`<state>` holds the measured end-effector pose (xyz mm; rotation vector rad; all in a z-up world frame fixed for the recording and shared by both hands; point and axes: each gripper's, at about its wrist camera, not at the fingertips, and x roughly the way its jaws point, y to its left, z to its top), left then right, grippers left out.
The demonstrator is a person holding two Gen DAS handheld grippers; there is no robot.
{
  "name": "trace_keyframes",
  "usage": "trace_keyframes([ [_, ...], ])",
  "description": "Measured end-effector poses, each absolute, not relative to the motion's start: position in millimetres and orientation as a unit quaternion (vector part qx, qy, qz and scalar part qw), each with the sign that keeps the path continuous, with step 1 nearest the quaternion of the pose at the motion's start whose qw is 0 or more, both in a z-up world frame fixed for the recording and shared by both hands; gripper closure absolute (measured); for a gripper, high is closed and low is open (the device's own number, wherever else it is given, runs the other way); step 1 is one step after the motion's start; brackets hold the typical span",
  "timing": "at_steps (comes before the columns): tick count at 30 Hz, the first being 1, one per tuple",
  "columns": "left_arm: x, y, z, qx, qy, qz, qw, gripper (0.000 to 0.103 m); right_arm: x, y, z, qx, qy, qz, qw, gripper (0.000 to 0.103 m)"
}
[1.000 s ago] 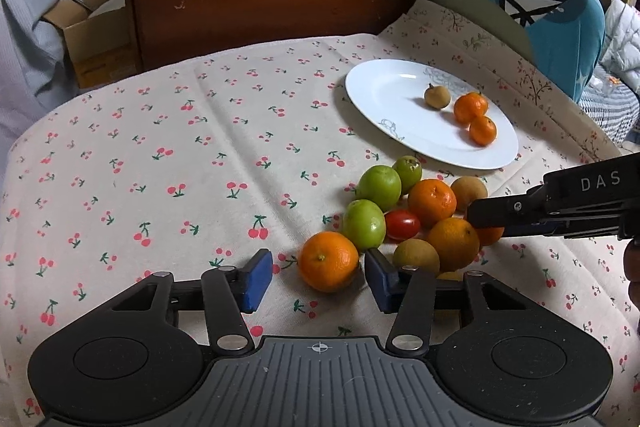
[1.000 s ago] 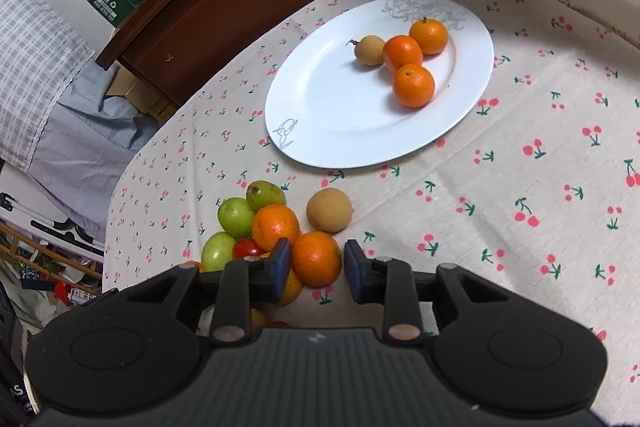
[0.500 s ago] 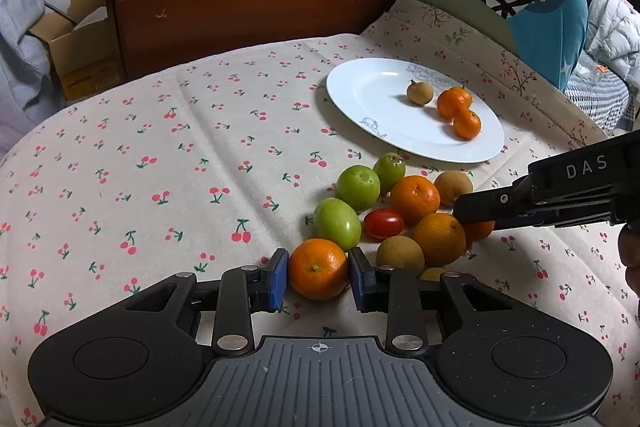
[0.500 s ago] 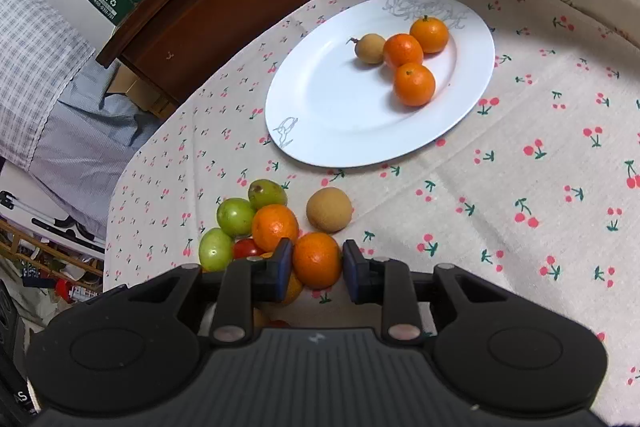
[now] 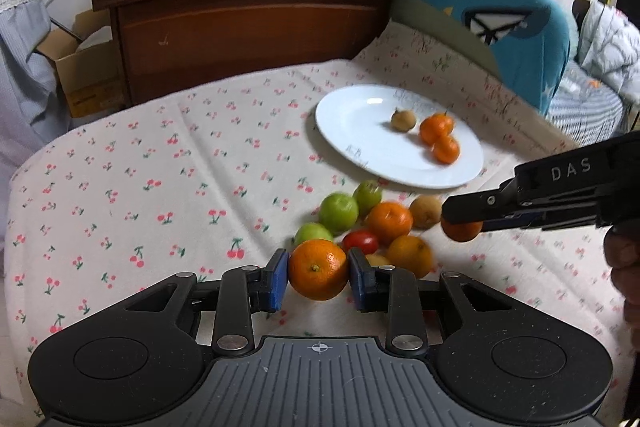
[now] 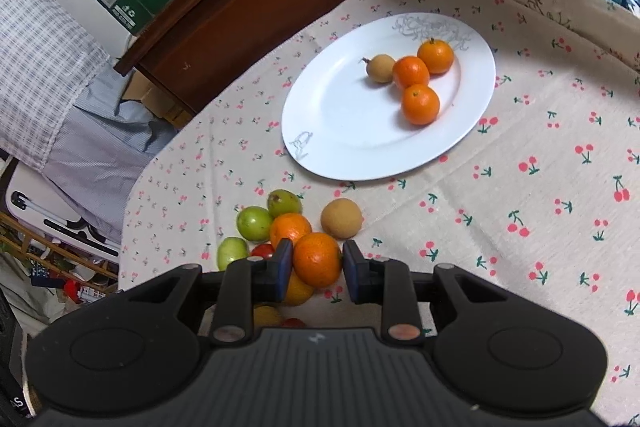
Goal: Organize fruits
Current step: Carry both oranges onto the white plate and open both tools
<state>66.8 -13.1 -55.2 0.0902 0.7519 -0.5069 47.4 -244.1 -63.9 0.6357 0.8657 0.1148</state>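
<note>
While each tool (image 5: 318, 277) (image 6: 316, 265) clamps its own orange (image 5: 318, 269) (image 6: 317, 259), both seem lifted slightly.

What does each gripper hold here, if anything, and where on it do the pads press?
The left gripper holds an orange; the right gripper holds another orange. Each is pinched across its middle, one pad on either side.

Two wrist fisheyes, angled down, close, sharing white plate (image 5: 352, 131) (image 6: 344, 147)
</note>
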Motion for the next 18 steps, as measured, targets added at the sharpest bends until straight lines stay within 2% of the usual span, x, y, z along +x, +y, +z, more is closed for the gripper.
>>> trace_keyframes([
  [18, 101.5, -41.6, -20.6, -0.007, 0.347, -0.275, 0.897, 0.074, 64.3, -275.8, -23.6, 0.303, 0.374, 0.048, 0.875, 0.076],
])
